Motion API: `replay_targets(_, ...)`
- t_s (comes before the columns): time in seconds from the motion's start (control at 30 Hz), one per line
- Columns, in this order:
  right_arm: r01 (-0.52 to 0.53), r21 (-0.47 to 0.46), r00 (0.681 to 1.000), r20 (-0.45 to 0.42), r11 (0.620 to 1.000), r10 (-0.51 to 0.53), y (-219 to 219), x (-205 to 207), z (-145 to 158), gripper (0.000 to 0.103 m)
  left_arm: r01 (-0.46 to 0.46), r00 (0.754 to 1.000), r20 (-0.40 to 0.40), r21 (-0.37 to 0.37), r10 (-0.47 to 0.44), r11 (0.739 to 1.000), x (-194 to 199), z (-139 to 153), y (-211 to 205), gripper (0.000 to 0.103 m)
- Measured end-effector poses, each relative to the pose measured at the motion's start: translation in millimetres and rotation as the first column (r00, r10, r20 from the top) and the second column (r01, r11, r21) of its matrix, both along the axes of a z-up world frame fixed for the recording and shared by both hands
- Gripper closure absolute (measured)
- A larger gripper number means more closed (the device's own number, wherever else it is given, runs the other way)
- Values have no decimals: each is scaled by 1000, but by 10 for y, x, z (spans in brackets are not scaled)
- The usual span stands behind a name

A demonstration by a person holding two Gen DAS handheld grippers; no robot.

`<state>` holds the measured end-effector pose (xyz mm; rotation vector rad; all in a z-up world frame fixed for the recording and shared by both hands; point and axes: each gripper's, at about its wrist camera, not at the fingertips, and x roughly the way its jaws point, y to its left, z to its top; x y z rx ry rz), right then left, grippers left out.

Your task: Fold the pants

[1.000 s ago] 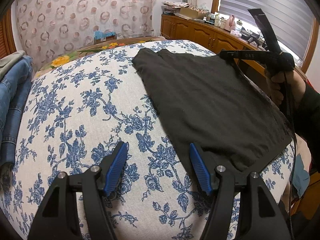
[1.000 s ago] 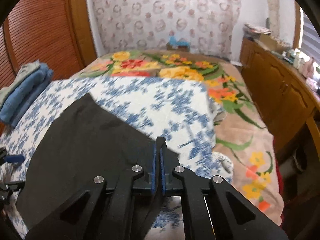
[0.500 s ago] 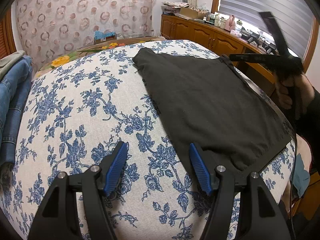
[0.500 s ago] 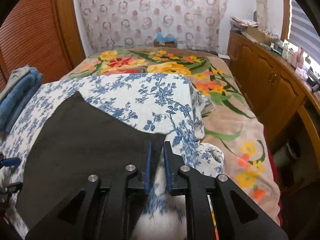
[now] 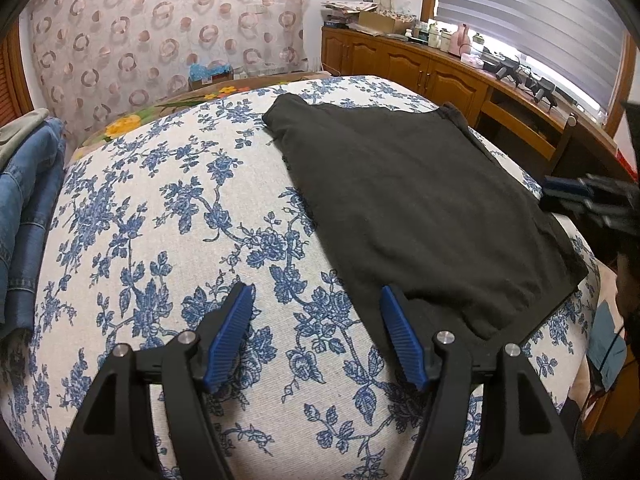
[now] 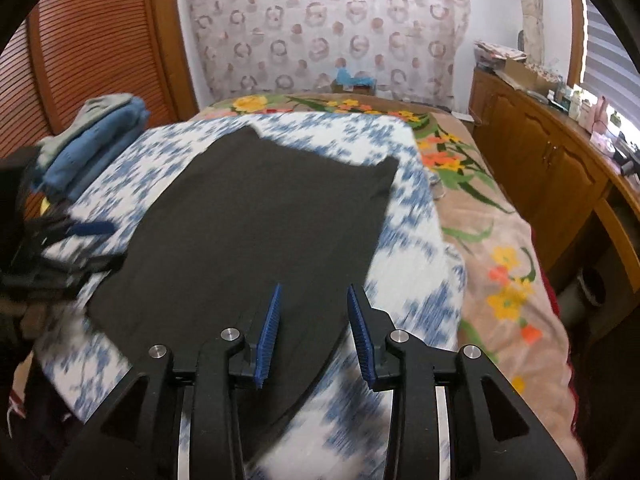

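The black pants [image 5: 416, 200] lie folded flat on the blue-flowered white cloth [image 5: 160, 208] that covers the bed. My left gripper [image 5: 314, 316] is open and empty, low over the cloth at the pants' near left edge. My right gripper [image 6: 314, 312] is open and empty above the near edge of the pants [image 6: 264, 224]. In the left wrist view the right gripper [image 5: 588, 200] shows blurred at the pants' right edge. In the right wrist view the left gripper [image 6: 80, 240] shows blurred at the left.
Folded blue jeans [image 5: 24, 208] are stacked at the left of the bed, also in the right wrist view [image 6: 92, 136]. A flowered blanket [image 6: 488, 216] covers the rest of the bed. Wooden cabinets [image 5: 420, 76] with clutter stand along the right wall.
My right gripper opened and let go of the pants' far corner, then pulled back toward the near edge. The pants now lie flat. My left gripper stayed still and open.
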<state>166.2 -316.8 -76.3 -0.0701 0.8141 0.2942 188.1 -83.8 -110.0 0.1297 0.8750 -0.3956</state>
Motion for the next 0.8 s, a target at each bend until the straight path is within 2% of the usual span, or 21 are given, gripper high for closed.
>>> replay_targets(0.23,6,10,1000,-9,1000,-6,56,-285,-36,68,7,1000,-1,5,-7,1000,-3,-4,-12,33)
replay_targets(0.7,58,79,998,-26,995,-56,-93,-576,-80,68,-6,1000,-2,6,6,1000,9,0,11,31)
replay_targets(0.8,62,94,998,-33,994,-60,-94,-613,-90,68,-29,999,-36,-50,27,998,-36,37,88,31)
